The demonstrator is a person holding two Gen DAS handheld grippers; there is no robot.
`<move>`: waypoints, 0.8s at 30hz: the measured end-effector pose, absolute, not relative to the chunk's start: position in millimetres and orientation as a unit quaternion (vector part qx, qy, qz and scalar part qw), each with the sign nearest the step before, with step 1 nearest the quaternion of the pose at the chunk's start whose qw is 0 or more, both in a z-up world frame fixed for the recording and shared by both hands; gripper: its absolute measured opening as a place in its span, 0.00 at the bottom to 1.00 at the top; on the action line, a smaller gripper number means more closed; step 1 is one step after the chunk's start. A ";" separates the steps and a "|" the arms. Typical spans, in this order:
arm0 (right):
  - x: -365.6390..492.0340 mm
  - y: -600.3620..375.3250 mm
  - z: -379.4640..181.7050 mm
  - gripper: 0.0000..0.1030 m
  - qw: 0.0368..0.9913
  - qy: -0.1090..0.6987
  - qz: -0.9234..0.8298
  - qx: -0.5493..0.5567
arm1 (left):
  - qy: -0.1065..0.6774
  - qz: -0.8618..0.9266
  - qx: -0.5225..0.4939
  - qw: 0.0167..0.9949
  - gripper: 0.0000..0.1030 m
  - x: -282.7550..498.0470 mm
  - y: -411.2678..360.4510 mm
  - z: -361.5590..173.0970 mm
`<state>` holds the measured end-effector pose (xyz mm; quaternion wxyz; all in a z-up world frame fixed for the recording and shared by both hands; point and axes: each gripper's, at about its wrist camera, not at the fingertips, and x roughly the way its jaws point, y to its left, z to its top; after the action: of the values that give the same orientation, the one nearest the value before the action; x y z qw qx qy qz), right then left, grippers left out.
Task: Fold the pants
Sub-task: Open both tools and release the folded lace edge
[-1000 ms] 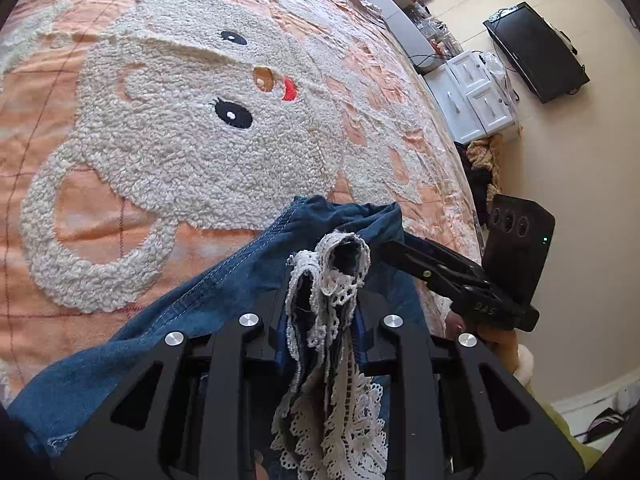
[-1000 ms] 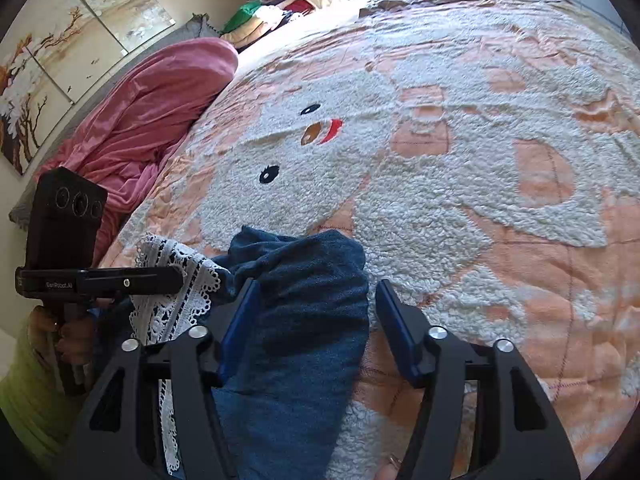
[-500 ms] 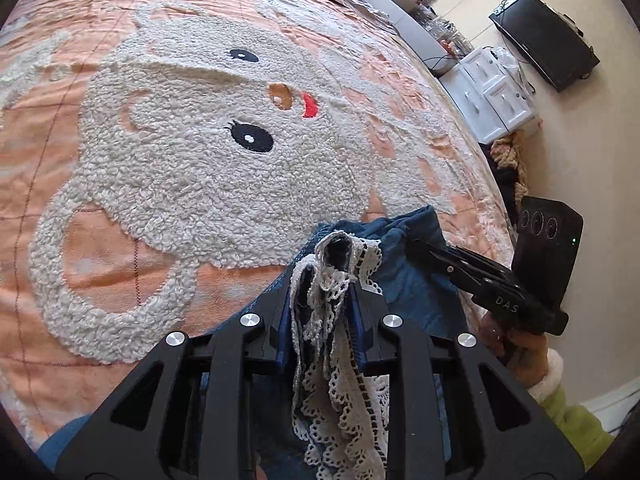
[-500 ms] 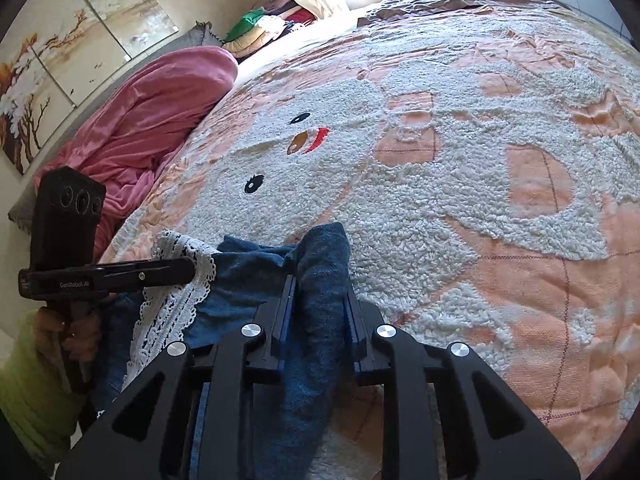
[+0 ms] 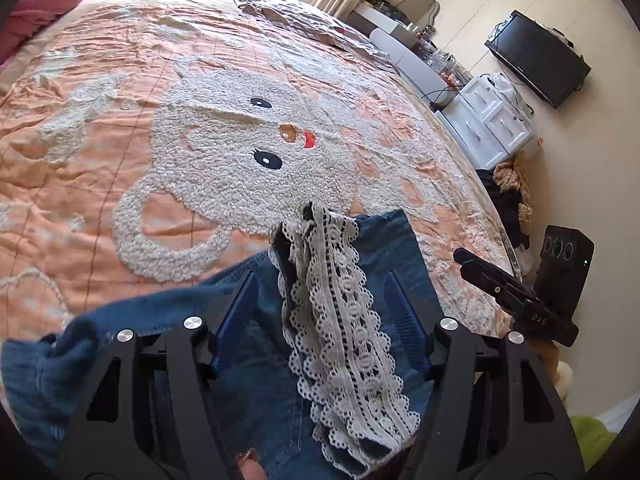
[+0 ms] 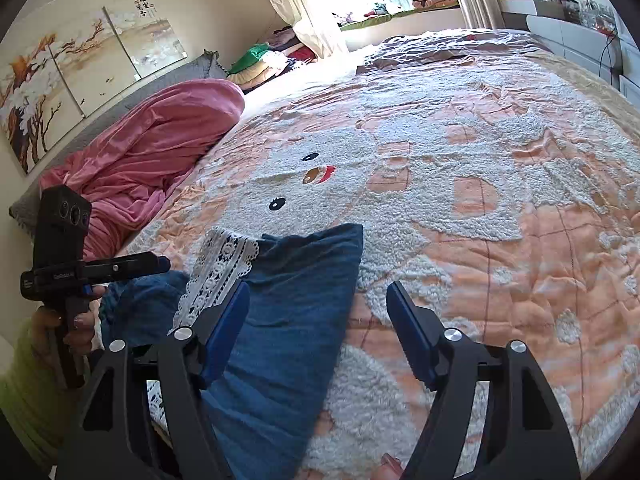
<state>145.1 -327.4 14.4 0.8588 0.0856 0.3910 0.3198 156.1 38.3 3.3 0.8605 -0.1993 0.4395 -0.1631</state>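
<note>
Hand-held grippers (image 5: 324,300) (image 6: 318,312) gape over pants (image 6: 296,312) (blue, lace-trimmed).

Black tool (image 5: 324,300), blue pads (image 5: 240,304), silver screws (image 5: 195,323)

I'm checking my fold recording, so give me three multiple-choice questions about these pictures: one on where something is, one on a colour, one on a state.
1. Where does the lace trim lie?
A. on the pants
B. on the floor
C. on the pink blanket

2. What colour are the pants?
A. red
B. blue
C. white

3. How do the left gripper's jaws stand?
A. shut on lace
B. shut on the bedspread
C. open

Answers: 1 A, the lace runs down over the denim. 2 B, dark blue cloth in both views. 3 C, both jaws stand wide of the lace.
</note>
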 end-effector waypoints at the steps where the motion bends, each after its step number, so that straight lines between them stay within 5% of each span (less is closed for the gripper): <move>1: 137.9 -328.2 15.1 0.72 0.860 0.389 0.319 0.082 | 0.437 -0.160 -0.198 0.863 0.60 149.4 36.2 4.6; 16: 78.2 -325.1 14.8 0.75 0.851 0.405 0.327 0.068 | 0.455 -0.159 -0.202 0.853 0.67 80.9 8.3 -2.7; 24: 59.8 -330.7 1.4 0.75 0.835 0.433 0.330 0.082 | 0.487 -0.153 -0.204 0.835 0.60 68.9 -6.8 -22.2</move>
<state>59.8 -330.7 1.4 0.8352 0.0816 0.4326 0.3297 68.9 -6.8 -22.2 0.8353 -0.2044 0.4867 -0.1534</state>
